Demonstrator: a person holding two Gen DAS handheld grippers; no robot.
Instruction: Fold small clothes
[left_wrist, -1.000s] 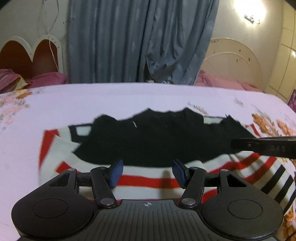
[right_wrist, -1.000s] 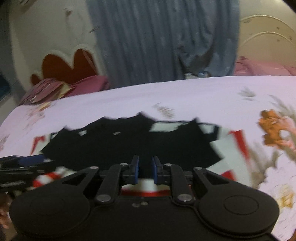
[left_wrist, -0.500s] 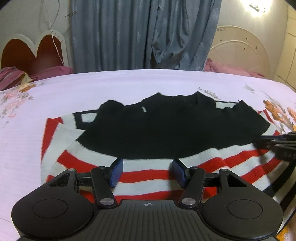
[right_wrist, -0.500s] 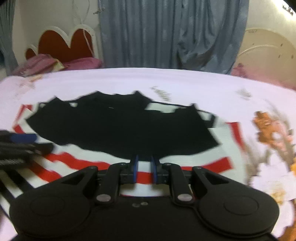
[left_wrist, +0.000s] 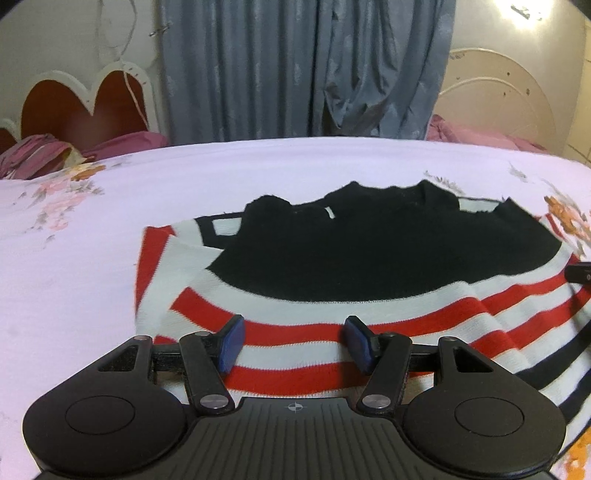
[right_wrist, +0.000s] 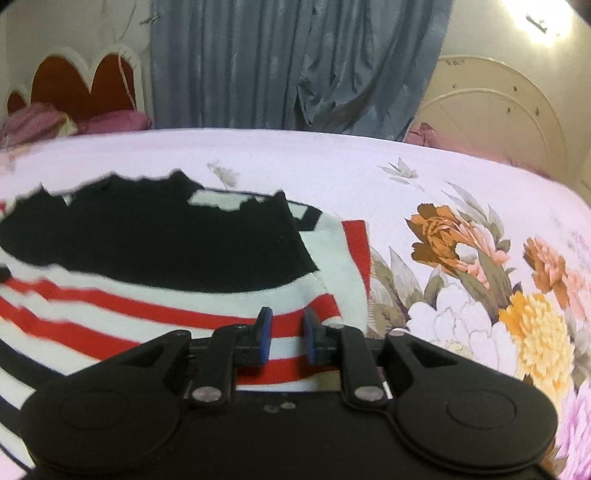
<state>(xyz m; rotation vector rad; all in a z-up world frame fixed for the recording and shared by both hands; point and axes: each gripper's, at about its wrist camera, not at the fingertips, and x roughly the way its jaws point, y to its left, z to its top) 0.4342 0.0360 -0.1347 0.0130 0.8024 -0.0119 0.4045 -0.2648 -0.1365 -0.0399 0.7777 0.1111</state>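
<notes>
Garment: your black, white and red striped knit sweater (left_wrist: 354, 266) lies spread flat on the bed, black yoke and neckline at the far side, striped body toward you.

Sleeves: both look already turned in. In the left view a striped panel lies folded at the left shoulder, and the right view shows a matching white and red flap along the right edge.

Hem: the striped lower edge sits right under both tools, and some ripples run through the stripes on the right half.

Left gripper (left_wrist: 293, 343): spread wide, blue pads apart over the red and white stripes, pinching nothing.

Right gripper (right_wrist: 286, 338): pads drawn close with a narrow gap open between them. Striped knit shows through the gap, and no cloth looks caught.

Progress: I judge you are partway through, with the side folds done and the bottom-to-top fold not yet made.

Left to do: take the hem at both corners, carry it up over the black yoke, then flatten the ripples.

Bed: the pale lilac floral bedsheet (right_wrist: 461, 192) carries the sweater, with bare sheet around it on the sides in view.

Beyond: a grey-blue pleated curtain (left_wrist: 295, 66) hangs behind the bed.
</notes>
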